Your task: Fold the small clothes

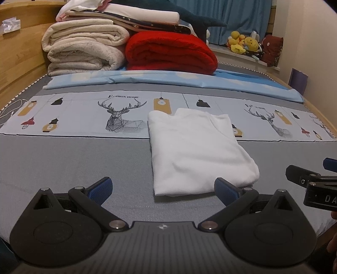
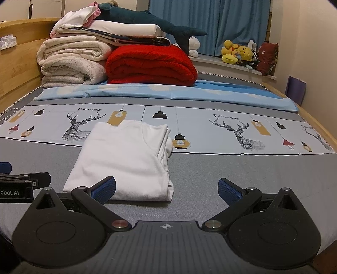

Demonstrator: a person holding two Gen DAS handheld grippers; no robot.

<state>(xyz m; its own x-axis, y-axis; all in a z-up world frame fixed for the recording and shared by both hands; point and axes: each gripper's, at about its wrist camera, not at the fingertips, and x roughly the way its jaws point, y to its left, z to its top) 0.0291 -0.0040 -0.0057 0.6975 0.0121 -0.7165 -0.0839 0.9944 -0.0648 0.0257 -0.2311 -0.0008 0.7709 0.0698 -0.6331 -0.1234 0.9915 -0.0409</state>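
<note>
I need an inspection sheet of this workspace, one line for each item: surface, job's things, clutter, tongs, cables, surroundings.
Surface: bed with a grey cover and a deer-print band, flat.
Job's things: white garment lies folded in a rectangle, layered edges on its right side.
Clutter: cream blankets, red blanket and a dark plush shark stacked at the far end; light blue sheet in front of them.
Tongs: left tongs open, holding nothing; right tongs open, holding nothing.
Cables: white cord at the bed's left edge.
Surroundings: blue curtain, yellow plush toys on the sill, wooden headboard.
</note>
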